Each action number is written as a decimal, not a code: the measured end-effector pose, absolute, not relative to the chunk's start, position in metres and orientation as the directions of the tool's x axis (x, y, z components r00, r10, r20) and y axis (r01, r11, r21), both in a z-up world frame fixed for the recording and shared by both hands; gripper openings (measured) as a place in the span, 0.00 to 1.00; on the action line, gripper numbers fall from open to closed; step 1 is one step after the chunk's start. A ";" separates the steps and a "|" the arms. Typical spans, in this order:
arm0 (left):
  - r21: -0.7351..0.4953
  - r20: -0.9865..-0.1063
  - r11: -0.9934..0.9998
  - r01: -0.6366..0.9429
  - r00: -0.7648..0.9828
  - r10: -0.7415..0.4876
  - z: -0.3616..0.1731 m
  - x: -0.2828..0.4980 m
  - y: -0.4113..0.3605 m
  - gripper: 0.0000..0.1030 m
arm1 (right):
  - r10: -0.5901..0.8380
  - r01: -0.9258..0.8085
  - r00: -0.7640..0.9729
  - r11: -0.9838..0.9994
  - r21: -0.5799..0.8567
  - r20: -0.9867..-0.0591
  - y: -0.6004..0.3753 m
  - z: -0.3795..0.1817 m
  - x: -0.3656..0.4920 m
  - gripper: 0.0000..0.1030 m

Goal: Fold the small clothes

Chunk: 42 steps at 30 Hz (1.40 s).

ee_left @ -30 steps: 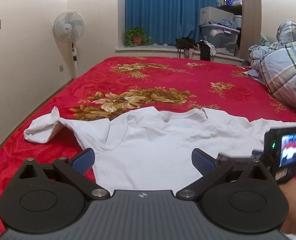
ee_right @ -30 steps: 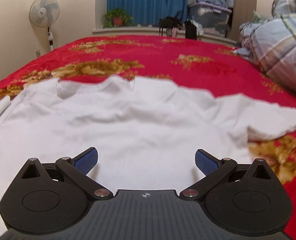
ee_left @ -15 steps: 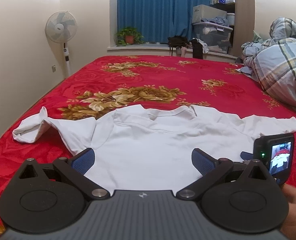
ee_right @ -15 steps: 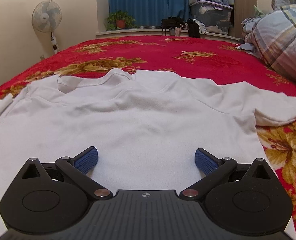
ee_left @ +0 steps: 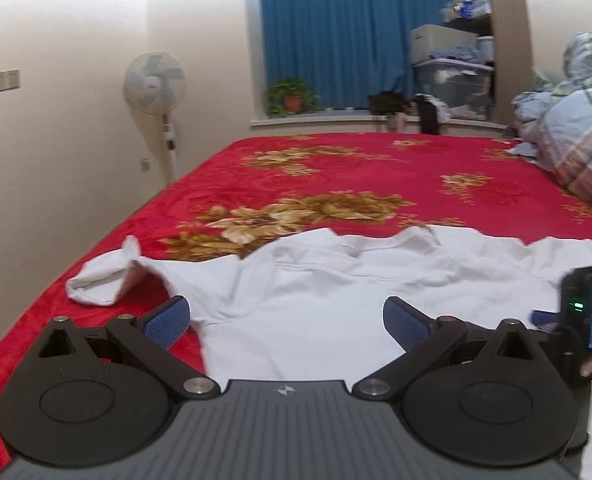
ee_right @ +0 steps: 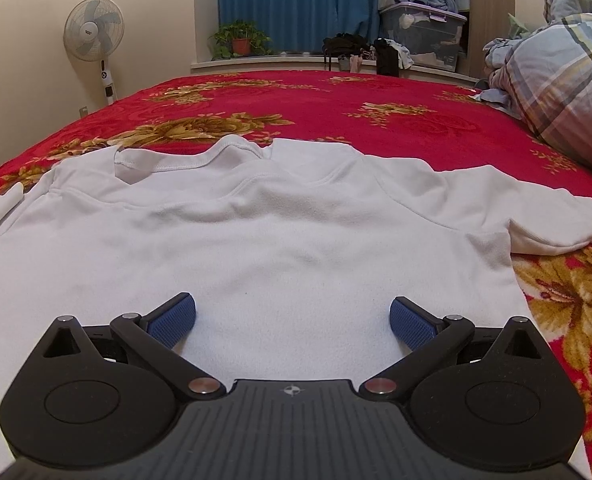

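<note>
Ahead of both grippers: white shirt (ee_right: 280,240)

Our left claw (ee_left: 286,322) has swung left toward the shirt's (ee_left: 336,300) bunched sleeve (ee_left: 104,280); our right claw (ee_right: 292,320) has drawn back.

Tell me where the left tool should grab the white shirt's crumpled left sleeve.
Pinch the bunched cuff end of the white cotton shirt's left sleeve, coming from the open left tool's outer left side: it rises off the red floral blanket, giving a graspable ridge.

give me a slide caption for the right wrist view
Open right tongs poised over a white shirt spread flat on a red floral bedspread.
</note>
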State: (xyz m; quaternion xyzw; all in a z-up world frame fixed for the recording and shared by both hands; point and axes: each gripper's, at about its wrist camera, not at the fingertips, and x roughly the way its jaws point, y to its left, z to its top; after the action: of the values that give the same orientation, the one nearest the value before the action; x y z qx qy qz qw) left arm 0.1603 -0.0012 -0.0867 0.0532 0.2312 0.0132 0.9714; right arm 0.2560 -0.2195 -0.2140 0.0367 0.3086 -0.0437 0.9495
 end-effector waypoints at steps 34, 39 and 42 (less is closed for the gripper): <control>-0.144 -0.546 0.988 0.063 0.827 -0.132 -0.059 0.161 0.050 1.00 | -0.060 0.106 0.805 0.993 0.043 -0.591 -0.220 -0.214 0.256 0.99; -0.128 -0.567 0.990 0.061 0.815 -0.124 -0.065 0.151 0.056 1.00 | -0.060 0.106 0.804 0.993 0.043 -0.591 -0.220 -0.214 0.256 0.99; -0.111 -0.549 0.991 0.072 0.827 -0.121 -0.064 0.142 0.059 1.00 | -0.060 0.106 0.804 0.993 0.043 -0.591 -0.220 -0.214 0.256 0.99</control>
State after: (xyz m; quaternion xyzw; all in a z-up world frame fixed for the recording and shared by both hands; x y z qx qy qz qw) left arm 0.1419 0.0592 -0.0645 -0.0428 0.2897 -0.0504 0.9548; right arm 0.2562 -0.2196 -0.2140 0.0372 0.3098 -0.0440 0.9491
